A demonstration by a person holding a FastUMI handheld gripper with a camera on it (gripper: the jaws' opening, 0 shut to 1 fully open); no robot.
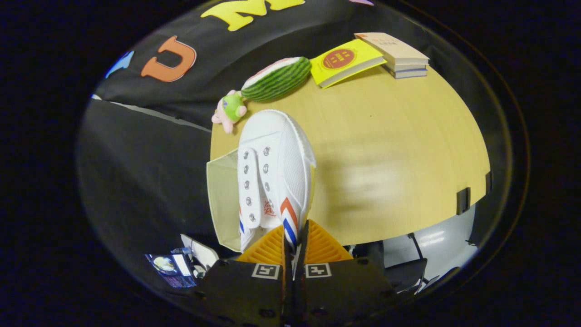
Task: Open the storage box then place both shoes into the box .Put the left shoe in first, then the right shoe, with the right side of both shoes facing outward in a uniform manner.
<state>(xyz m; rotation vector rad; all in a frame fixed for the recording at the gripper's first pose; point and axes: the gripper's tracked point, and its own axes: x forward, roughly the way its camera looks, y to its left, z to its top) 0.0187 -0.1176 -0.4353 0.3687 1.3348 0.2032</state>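
So the jaws of the gripper are pinched tight on the heel end of a white shoe, with the fabric squeezed into the narrow gap between the two fingers. The shoe sticks out straight ahead of them, toe pointing away, and it looks lifted rather than resting flat. You can see two rows of metal eyelets with no laces, plus red and blue chevron stripes on the side down near the fingers.

Right beside the shoe, on its eyelet side, is the storage box, a pale see-through thing sitting at the edge of the table. The shoe overlaps one side of it, so I can't tell whether any part of the shoe is inside the box or just in front of it. Can't tell from here how the box's lid stands either.

Further out on the light wood table, beyond the toe, there's a watermelon slice plush lying on its side, and a small pink and green plush toy just beside it near the table edge. Past that is a yellow book leaning against a short stack of books, all well apart from the shoe. Below the table edge a bit of pale floor shows.
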